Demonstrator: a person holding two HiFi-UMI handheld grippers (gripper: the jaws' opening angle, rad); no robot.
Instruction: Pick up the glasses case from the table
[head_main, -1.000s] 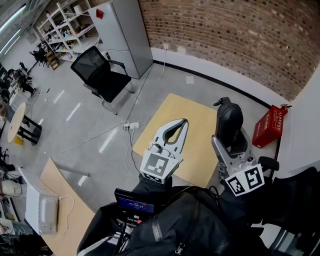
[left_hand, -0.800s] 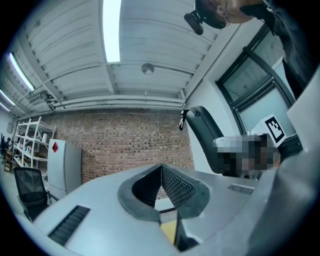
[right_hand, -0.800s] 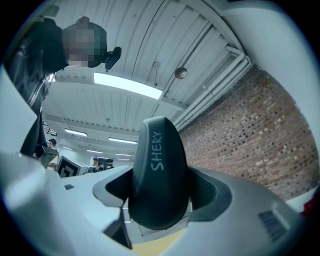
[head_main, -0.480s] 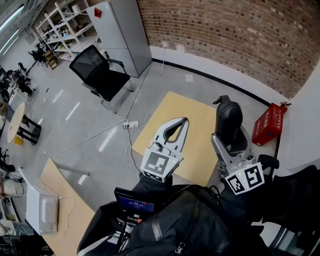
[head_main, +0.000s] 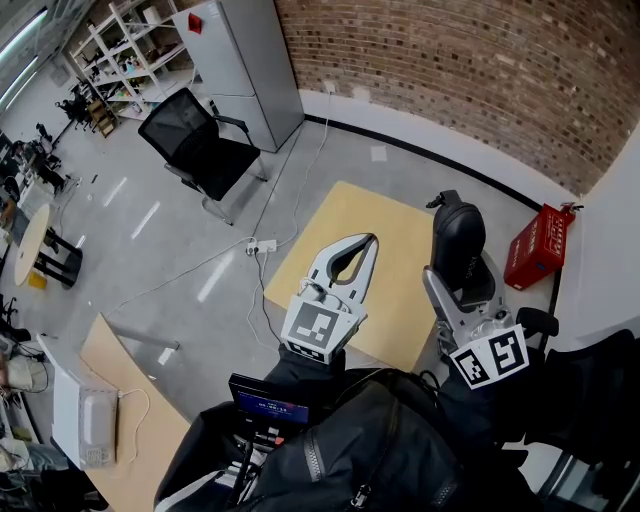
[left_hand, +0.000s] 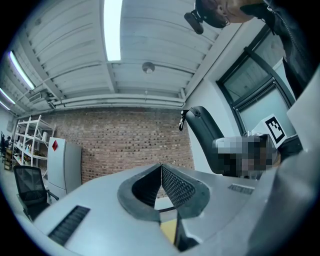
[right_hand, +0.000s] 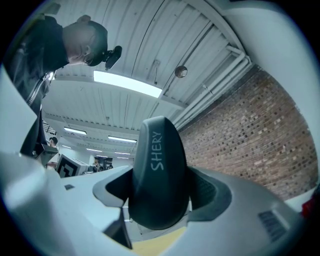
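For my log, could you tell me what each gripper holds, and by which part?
The right gripper clamps the dark glasses case by the sides of its near end; the left gripper is shut on nothing.

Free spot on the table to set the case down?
Table looks bare: the far half beyond the left gripper, and the strip between it and the right gripper holding the glasses case. Near edge is hidden under both grippers.

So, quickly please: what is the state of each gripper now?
Left gripper: shut, empty.
Right gripper: shut on the dark, rounded hard glasses case.
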